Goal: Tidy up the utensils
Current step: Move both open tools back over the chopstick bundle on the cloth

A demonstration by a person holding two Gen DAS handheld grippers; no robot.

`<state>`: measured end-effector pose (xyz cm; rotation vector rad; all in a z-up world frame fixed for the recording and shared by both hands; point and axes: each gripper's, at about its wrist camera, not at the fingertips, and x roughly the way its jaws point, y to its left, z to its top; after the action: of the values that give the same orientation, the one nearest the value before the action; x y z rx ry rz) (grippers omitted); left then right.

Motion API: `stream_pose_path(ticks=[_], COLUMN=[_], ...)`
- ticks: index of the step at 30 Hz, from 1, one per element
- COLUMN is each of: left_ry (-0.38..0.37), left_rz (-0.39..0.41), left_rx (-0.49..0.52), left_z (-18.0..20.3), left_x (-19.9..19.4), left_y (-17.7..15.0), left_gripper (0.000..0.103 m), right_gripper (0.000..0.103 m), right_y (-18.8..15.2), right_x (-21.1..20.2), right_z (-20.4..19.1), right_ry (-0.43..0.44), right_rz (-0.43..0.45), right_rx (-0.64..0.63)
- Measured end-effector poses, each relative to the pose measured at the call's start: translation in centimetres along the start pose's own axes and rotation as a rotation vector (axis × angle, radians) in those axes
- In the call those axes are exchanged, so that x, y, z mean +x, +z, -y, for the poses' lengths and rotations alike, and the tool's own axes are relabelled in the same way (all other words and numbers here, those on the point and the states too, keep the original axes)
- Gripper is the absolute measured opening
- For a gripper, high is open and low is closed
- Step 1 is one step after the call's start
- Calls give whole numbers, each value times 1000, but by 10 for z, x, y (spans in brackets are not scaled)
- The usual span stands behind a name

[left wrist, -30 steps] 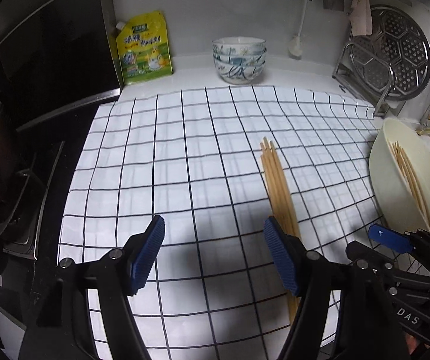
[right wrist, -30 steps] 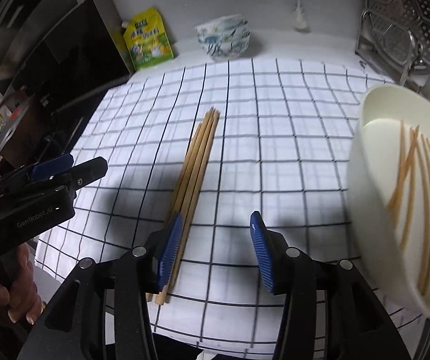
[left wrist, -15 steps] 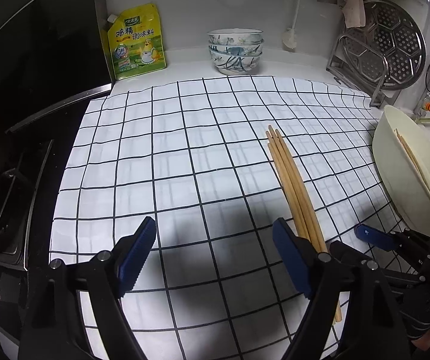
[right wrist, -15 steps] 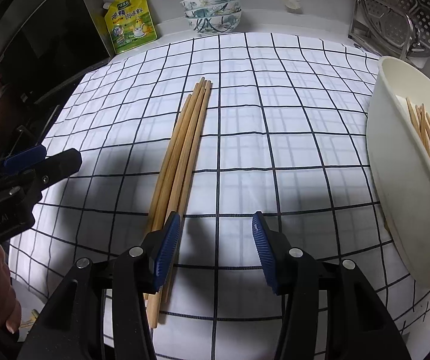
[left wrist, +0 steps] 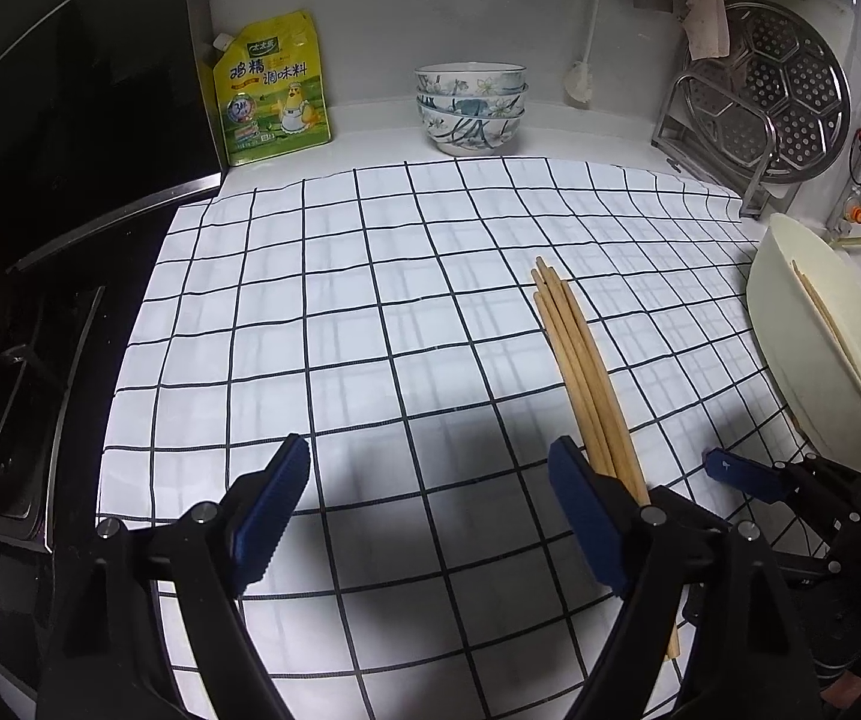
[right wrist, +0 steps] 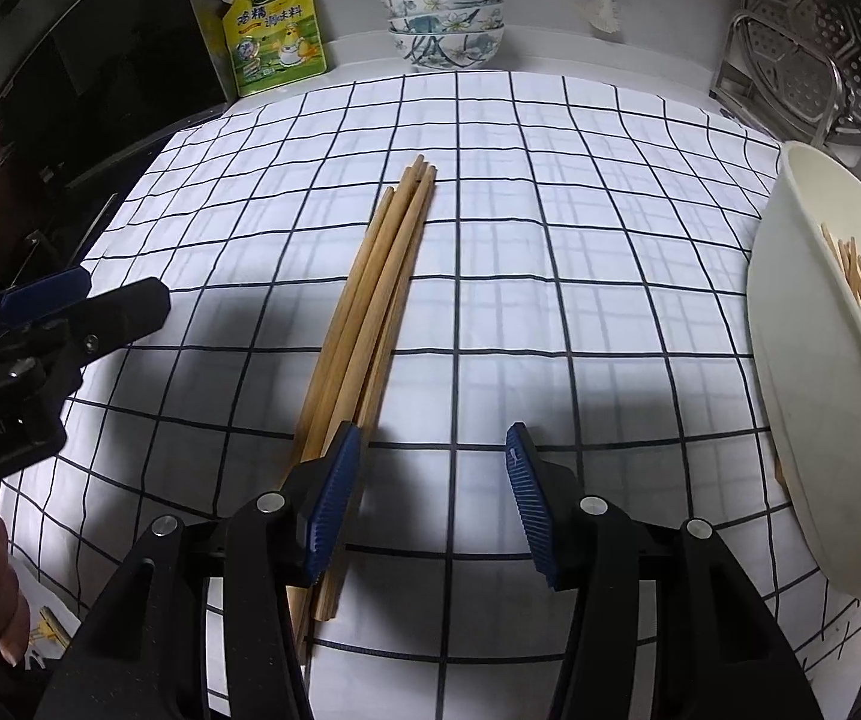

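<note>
Chopsticks, a bundle of pale wooden sticks (right wrist: 373,306), lay on the black-and-white checked cloth (right wrist: 550,240), long axis running away from both tools. Their near ends sat just beside the right gripper (right wrist: 433,504), left of its spread, empty jaws. Further left, the left gripper (left wrist: 424,516) gaped too. Beyond, the cream plastic bowl (right wrist: 790,372) held more sticks.
</note>
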<state>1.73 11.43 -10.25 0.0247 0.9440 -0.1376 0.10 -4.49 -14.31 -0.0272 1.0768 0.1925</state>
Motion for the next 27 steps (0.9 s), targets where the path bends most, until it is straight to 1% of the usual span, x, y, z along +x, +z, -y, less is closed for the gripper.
stream_pose_path(ticks=[15,19,24,27], left_ry=[-8,-14,-34,-46], left_rz=[-6,-9,-16,-39], left_rx=[19,20,26,33], left_z=[2,2,5,10], left_x=[3,5,9,16], left_y=[1,1,0,-3], left_gripper=[80,80,80,80], right_gripper=[50,50,50,50], right_y=[1,0,-2,-4], right_x=[2,5,4,1], right_z=[-3,-6,8,15], right_ry=[8,-19,-33,-47], right_rz=[-12,-24,-15,-10], right_rx=[-22,-49,-9,10])
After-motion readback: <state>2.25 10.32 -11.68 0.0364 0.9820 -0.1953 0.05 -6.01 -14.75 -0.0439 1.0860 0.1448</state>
